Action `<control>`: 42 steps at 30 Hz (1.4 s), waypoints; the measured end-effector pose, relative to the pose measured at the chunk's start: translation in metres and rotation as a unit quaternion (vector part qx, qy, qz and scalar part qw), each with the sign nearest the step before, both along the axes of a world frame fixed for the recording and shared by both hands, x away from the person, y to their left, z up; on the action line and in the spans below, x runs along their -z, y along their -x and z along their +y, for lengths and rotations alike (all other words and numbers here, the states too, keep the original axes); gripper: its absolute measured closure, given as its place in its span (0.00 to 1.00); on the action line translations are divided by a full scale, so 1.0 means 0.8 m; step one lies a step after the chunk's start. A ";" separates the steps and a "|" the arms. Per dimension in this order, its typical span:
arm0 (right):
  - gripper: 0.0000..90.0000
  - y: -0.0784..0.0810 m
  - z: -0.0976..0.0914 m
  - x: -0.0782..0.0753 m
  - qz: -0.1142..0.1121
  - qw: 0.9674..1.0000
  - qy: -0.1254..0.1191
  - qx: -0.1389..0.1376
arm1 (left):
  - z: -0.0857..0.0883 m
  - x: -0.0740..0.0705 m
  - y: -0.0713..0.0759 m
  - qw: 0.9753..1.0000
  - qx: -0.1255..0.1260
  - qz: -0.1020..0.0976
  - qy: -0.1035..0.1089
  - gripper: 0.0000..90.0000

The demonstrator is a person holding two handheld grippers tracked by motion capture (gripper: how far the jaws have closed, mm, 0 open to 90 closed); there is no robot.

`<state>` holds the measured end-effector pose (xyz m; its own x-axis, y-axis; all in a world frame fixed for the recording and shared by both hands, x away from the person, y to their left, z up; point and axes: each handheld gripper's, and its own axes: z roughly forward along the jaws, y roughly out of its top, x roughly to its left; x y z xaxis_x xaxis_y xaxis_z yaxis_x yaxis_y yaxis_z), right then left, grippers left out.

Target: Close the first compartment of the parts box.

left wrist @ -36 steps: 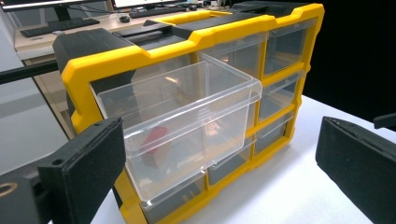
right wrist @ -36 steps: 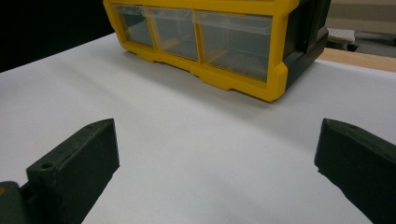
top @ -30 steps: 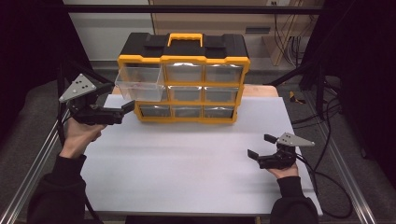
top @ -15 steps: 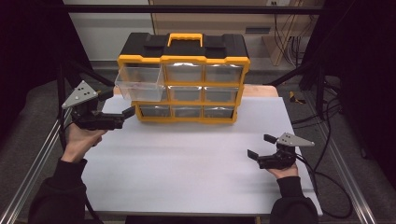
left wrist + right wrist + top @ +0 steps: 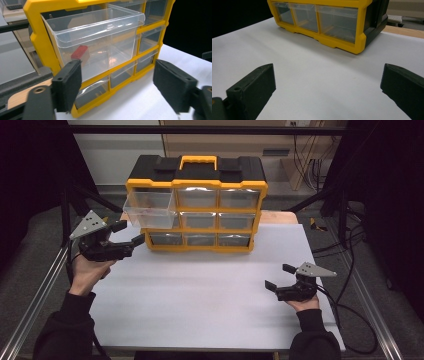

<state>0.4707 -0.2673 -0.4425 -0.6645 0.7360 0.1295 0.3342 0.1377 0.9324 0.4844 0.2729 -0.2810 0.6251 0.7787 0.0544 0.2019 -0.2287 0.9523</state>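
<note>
Left gripper (image 5: 131, 233): jaws spread, just been closing, nothing between, near pulled-out clear drawer (image 5: 149, 209) | Right gripper (image 5: 276, 276): jaws spread, empty, over worktop (image 5: 200, 300) right edge

The left tongs (image 5: 131, 234) have been drawn back and lowered, clear of the pulled-out clear drawer (image 5: 149, 209), and their jaws have just been closing with nothing held between them.

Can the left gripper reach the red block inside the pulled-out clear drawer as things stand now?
Probably yes. The clear drawer stands pulled out with its top open, and the left gripper hangs just below it, nothing between its jaws. It would have to rise over the rim to the red block.
</note>
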 end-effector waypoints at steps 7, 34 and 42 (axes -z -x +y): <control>0.00 0.000 0.000 0.000 0.001 1.000 0.001 -0.001 | -0.004 0.004 -0.001 1.000 0.003 0.001 -0.007 0.42; 0.00 0.000 0.000 0.000 0.000 1.000 0.001 -0.001 | -0.018 0.007 -0.018 1.000 -0.013 0.004 -0.020 0.88; 0.00 0.000 0.000 0.000 0.001 1.000 0.002 0.000 | -0.017 0.009 -0.025 1.000 -0.016 0.009 -0.020 0.97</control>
